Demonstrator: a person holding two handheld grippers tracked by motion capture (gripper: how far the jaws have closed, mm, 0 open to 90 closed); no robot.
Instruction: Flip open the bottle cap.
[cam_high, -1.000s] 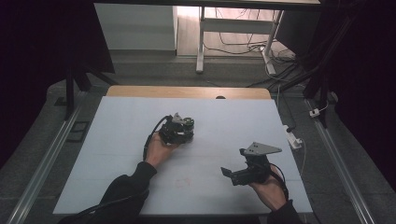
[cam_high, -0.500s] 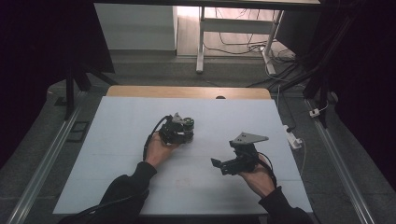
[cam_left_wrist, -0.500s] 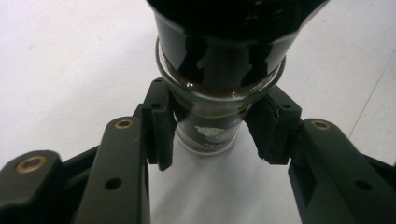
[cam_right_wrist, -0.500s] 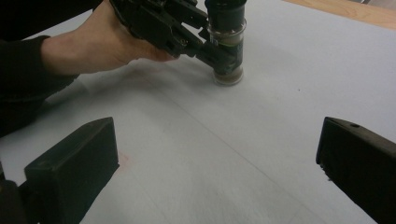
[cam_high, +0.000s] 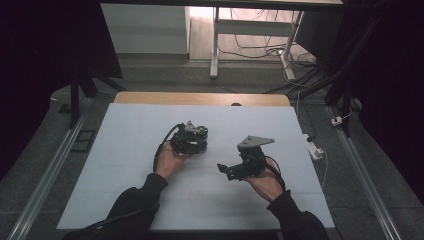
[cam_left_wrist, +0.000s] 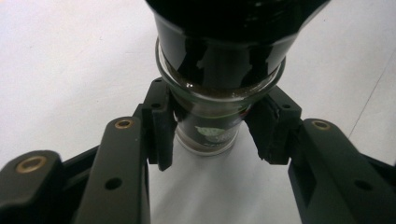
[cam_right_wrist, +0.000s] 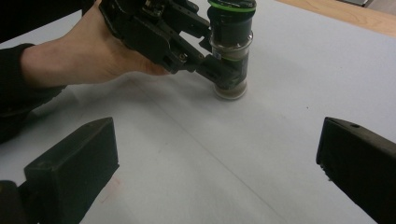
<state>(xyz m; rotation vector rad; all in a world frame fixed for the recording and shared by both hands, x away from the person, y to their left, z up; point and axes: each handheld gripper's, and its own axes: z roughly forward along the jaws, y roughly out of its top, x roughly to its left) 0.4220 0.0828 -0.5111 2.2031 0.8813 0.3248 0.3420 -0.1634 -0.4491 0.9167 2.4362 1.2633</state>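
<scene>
Plenty of bare white surface (cam_high: 125, 150) lies on every side of both my hands, its edges well away from them. My left tongs (cam_left_wrist: 212, 133) are clamped on the lower glass part of a small jar (cam_right_wrist: 229, 51) with a dark, green-ringed cap, standing upright on the surface near its middle. My right tongs (cam_high: 227, 170) hang wide apart with nothing between them, pointing toward the jar across open sheet.
</scene>
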